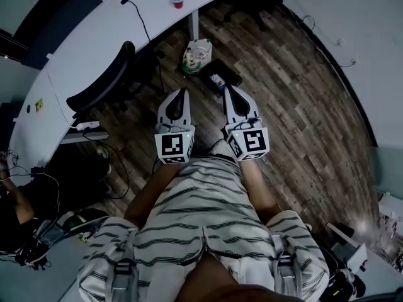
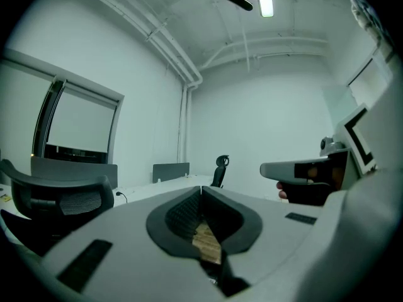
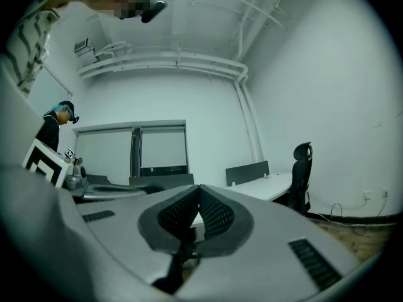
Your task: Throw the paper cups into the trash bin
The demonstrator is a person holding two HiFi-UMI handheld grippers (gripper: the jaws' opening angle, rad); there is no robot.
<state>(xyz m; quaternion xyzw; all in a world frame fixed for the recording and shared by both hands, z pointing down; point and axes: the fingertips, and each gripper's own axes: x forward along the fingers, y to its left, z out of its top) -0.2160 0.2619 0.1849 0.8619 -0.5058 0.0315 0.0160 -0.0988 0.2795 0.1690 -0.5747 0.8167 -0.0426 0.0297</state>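
Both grippers are held level in front of the person's striped shirt, side by side w/ a gap btwn them. Left gripper: jaws pressed together at the tips, nothing btwn. Right gripper: same, tips meeting, empty. One red paper cup stands upright on the white desk, well apart from both grippers. The trash bin, lined w/ a printed bag, sits on the wood floor near the desk leg, btwn the grippers and the cup. A black office chair is at the desk, left of the bin. A flat black item lies just beside the bin, on its right.
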